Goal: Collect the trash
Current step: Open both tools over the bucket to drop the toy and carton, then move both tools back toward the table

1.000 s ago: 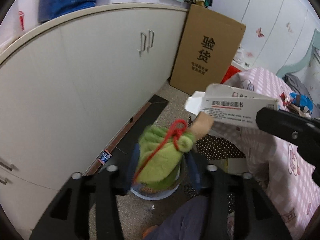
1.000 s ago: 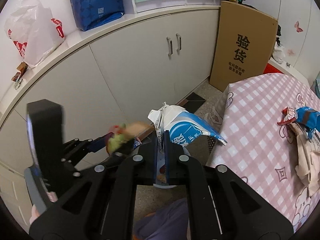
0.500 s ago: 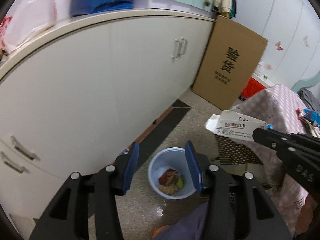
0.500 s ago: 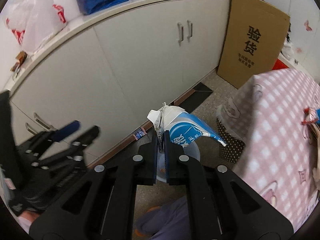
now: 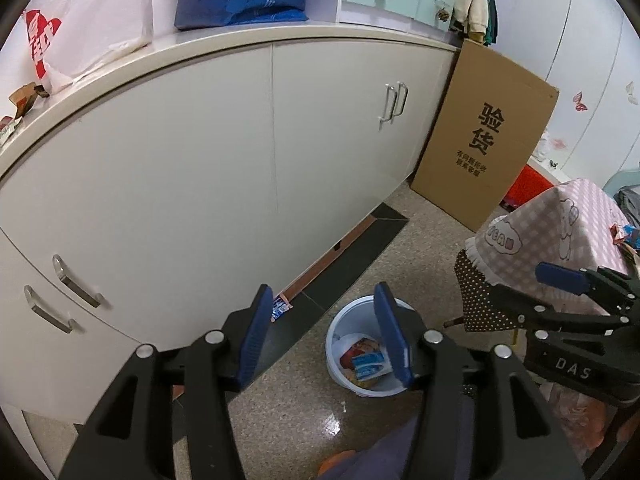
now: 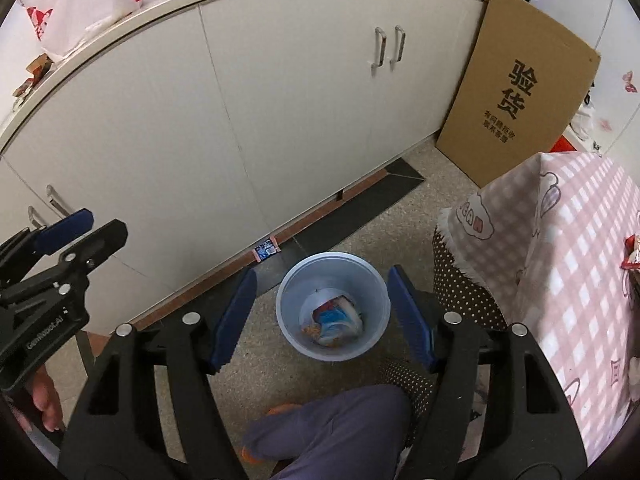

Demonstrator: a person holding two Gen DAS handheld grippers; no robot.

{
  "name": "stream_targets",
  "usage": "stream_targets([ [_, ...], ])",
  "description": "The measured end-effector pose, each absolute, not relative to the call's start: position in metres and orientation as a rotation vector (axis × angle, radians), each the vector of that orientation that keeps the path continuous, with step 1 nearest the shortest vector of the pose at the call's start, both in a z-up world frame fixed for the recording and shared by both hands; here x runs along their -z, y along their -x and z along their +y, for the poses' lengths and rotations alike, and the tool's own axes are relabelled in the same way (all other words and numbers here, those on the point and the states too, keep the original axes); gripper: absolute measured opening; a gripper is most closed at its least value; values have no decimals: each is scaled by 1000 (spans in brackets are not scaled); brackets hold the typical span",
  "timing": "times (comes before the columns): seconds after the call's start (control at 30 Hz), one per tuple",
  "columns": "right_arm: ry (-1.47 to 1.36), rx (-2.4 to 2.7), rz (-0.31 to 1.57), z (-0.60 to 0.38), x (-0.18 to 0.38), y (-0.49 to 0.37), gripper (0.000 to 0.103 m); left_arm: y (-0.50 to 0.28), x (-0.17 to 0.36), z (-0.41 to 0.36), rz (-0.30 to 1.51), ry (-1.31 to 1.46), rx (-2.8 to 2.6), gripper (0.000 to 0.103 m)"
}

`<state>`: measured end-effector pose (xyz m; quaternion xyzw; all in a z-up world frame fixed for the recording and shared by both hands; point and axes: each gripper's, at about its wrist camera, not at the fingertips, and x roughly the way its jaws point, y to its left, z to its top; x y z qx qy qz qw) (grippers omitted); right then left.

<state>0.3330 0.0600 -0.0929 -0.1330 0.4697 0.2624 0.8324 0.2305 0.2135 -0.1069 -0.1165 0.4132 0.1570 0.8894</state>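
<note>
Right gripper (image 6: 320, 312) just opened, empty | left gripper (image 5: 324, 332) apart | carton now in bin (image 6: 370, 280)

Two large black characters, 验货, are printed on the cardboard box (image 5: 484, 138), with two lines of smaller characters below that cannot be read. "DAS" is seen in white on the right gripper (image 5: 576, 300). Red print on the plastic bag (image 5: 86, 20) cannot be read.

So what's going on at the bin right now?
A person is dropping trash into the pale blue bin on the floor by the cabinets. The right gripper hangs above it, its jaws having just opened, with nothing between them; a blue and white wrapper lies inside. The left gripper is open and empty too. More litter waits on the checked table.
</note>
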Motion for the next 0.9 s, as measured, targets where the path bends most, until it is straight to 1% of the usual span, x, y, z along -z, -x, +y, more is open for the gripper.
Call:
stream_targets([
  [0.17,259,-565,1013,59,91,-331,68,-225,101,209,847,232,-333,52],
  [0.5,190,-609,928,34,53,-313,68,-216,82,194,821,195,-331,52],
  [0.73,82,-580,837,-14,15,-304,68,-213,55,170,769,153,-314,52],
  [0.9,-1,-509,786,-66,-5,-305,68,-215,35,136,723,101,-284,52],
])
